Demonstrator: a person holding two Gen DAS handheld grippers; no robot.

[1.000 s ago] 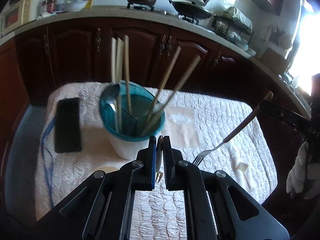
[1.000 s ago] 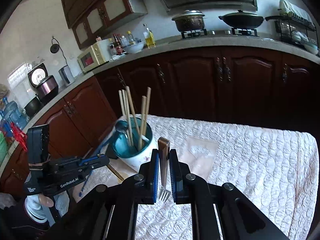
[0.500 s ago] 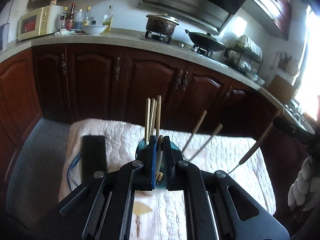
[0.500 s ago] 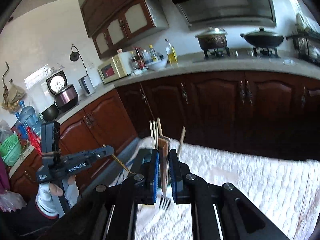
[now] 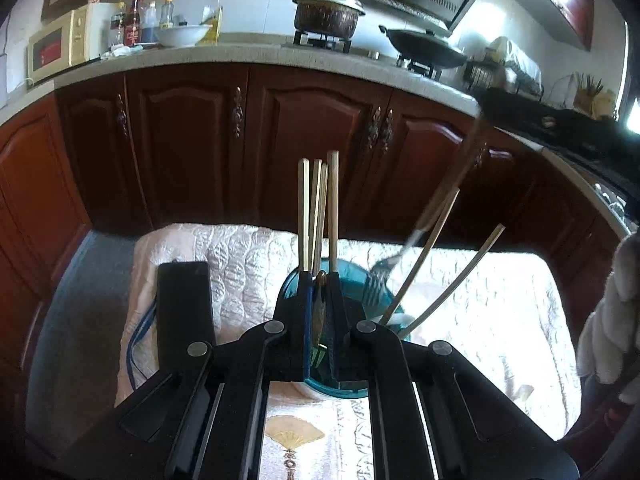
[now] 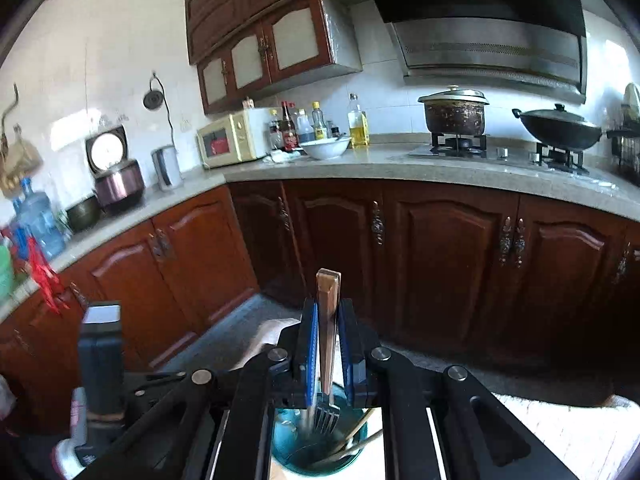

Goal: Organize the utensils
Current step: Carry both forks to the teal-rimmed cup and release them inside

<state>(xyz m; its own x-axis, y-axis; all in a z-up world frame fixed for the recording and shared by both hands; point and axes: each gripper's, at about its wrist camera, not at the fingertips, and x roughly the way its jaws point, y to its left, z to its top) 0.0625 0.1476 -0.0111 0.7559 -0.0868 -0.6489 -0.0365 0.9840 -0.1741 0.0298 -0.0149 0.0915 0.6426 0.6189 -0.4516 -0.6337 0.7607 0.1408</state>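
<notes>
A teal-rimmed utensil holder stands on the quilted table with several chopsticks upright or leaning in it. My left gripper is shut on a small brass-coloured fork, close in front of the holder, tines toward the camera. My right gripper is shut on a wooden-handled fork, whose tines hang over the holder's mouth. In the left wrist view that fork slants down from the upper right, tines at the holder's rim.
A black slab with a blue cable lies left of the holder. A fan-printed cloth lies under my left gripper. A white-gloved hand is at the right edge. Dark wood cabinets stand behind the table.
The right gripper has carried its fork up and leftward from over the bare cloth to above the holder. Both views have tilted up, and the left gripper now sits low in front of the holder.
</notes>
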